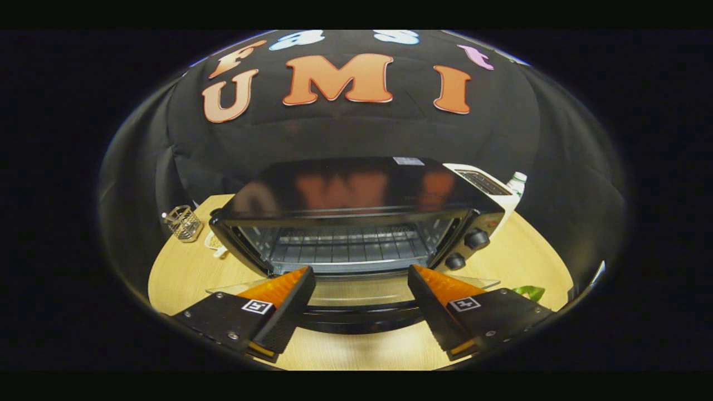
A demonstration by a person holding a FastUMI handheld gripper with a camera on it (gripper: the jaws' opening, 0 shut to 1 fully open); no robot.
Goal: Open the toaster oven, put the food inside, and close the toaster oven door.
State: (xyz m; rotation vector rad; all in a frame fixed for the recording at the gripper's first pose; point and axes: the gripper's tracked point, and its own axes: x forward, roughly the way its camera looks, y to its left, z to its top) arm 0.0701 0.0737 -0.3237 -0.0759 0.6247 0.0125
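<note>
A round table (189,273) of pale wood grain stands before the booth's black cloth wall, and most of its middle is taken by a black toaster oven (356,223). The oven's top is glossy and flat, mirroring the wall behind it. Its glass door (356,292) is dropped fully open, lying nearly level toward the camera, clear in the pane with a dark curved handle (362,322) along its near edge. Inside, a metal wire rack (345,245) of thin parallel bars spans the cavity, with nothing resting on it. Two round black knobs (467,249) sit one above the other on the panel at the oven's right.

The gripper (361,287) has its jaws spread wide, with nothing between them; the wedge-shaped fingers hang above the open door, their tips just short of the oven mouth, and whether they touch the glass cannot be told.

Left of the oven stand a small wire basket (182,223) and, just beside the oven's corner, a pale object too small to make out. Behind the oven's right side is a white slot toaster (486,186), and next to it a clear bottle with a green cap (517,182). Something bright green (529,292) lies on the table beyond the right finger, partly hidden by it.
</note>
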